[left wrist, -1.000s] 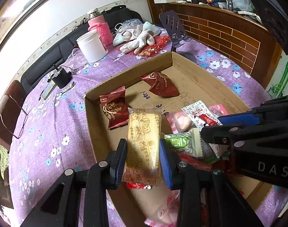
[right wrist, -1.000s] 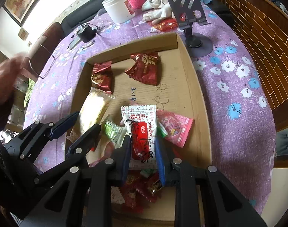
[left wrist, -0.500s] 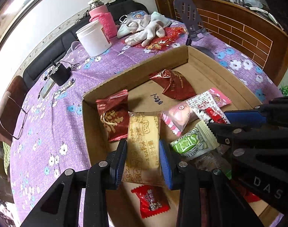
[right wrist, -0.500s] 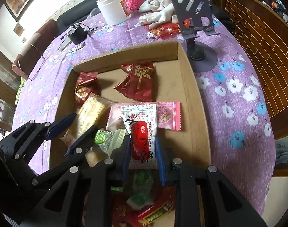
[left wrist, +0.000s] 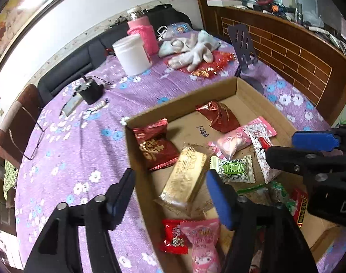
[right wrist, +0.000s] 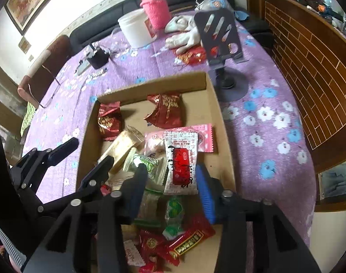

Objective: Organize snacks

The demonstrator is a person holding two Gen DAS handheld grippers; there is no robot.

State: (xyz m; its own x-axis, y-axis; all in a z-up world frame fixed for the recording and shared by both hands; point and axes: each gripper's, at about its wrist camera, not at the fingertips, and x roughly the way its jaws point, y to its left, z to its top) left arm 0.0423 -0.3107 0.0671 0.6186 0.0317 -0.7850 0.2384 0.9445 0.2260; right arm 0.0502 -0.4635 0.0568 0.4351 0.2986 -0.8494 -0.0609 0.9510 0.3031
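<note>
Setting: a shallow cardboard box (left wrist: 182,104) of wrapped snacks on a table under a purple floral cloth (left wrist: 77,141).
Left gripper (left wrist: 170,193): jaws opening and spread wide, one finger over the cloth outside the box wall, the blue-padded one over the box floor; nothing pressed between the pads.
Golden snack pack (left wrist: 188,177): lies free on the box floor, tilted, between the left fingers and a little ahead of them, touching neither pad.
Right gripper (right wrist: 173,182): jaws opening, pads clear of the packet between them.
White-and-red candy packet (right wrist: 180,166): rests in the box between the right fingertips, lying across a pink packet (right wrist: 204,136) and just beside a green-and-white sweet (right wrist: 147,166).
Elsewhere in the box: two dark red foil packs (right wrist: 166,111) near the far wall, a heap of red and green wrappers (right wrist: 184,232) at the near end.
Beyond the box: a white tub (left wrist: 132,54), a pink knitted holder (left wrist: 145,36), pale gloves (left wrist: 193,54) and a dark phone stand (right wrist: 220,36) on the cloth.
</note>
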